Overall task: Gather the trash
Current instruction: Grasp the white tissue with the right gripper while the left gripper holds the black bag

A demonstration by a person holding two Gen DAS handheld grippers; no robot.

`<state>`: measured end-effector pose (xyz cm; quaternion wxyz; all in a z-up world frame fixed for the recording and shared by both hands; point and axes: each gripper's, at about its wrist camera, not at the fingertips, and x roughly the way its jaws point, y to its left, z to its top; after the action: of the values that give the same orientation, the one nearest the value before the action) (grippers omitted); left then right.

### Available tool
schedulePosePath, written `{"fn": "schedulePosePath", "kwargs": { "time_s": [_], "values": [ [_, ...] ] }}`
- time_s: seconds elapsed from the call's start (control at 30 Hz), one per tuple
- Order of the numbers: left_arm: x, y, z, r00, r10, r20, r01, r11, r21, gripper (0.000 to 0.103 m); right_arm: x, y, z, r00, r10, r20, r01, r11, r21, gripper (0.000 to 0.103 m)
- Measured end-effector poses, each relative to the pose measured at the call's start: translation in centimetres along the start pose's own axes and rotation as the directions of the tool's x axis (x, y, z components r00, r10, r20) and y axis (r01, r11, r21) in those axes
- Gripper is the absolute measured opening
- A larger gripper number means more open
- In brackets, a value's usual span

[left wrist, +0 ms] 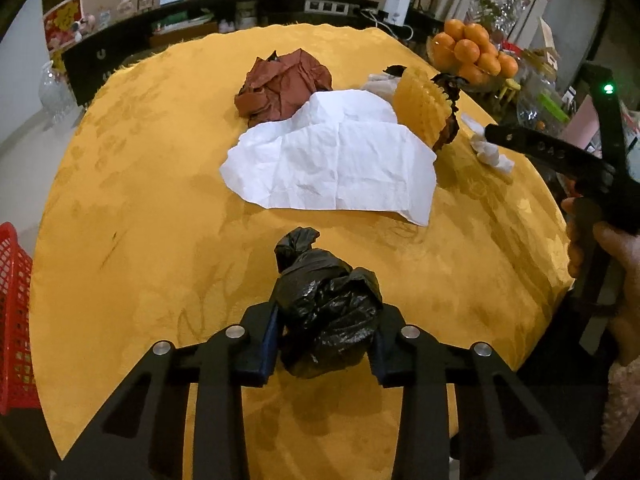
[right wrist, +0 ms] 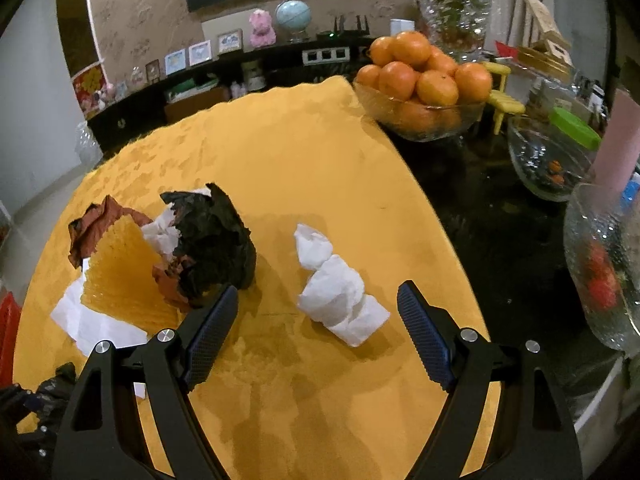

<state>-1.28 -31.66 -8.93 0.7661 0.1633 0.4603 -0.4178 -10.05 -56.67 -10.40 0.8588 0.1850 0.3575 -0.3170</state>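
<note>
The left gripper (left wrist: pixel 326 336) clamps the knotted black bag (left wrist: pixel 326 300) for transfer to the red basket (left wrist: pixel 14 320), while the right gripper (right wrist: pixel 318 332) is spread wide to straddle the crumpled white tissue (right wrist: pixel 340 292).

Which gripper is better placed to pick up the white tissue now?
The right gripper: its fingers are open with the white tissue just ahead between them. The left gripper is already shut on the black bag.

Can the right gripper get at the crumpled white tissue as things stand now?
Probably yes. The right gripper is open and the crumpled white tissue lies alone between its fingers, with nothing in the way.
</note>
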Motion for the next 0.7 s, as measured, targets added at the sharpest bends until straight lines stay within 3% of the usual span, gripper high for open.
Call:
{"fn": "schedulePosePath", "kwargs": {
  "time_s": [0.17,0.43,0.53,0.7],
  "values": [
    [-1.3,0.9,0.2,1.0,0.004,0.027,-0.003,1.0,-0.022,0.032,1.9,-0.3,0.4,0.999,-0.017,-0.045,0.017,1.0,-0.003,0.071],
    [-5.8,3.8,0.5,0.993,0.063,0.103,-0.056,0.996,-0.073,0.032,3.9,-0.3,0.2,0.994,-0.025,-0.106,0.024,1.0,-0.016,0.042],
    [-7.8,5.2,0.4,0.986,0.102,0.135,-0.089,0.991,-0.101,0.032,3.8,-0.4,0.2,0.994,-0.025,-0.103,0.024,1.0,-0.008,0.036],
    [-11.3,7.8,-0.1,0.967,0.176,0.183,-0.147,0.976,-0.162,0.032,2.6,-0.1,0.1,0.997,-0.011,-0.078,0.011,1.0,-0.002,0.034]
  ]
}}
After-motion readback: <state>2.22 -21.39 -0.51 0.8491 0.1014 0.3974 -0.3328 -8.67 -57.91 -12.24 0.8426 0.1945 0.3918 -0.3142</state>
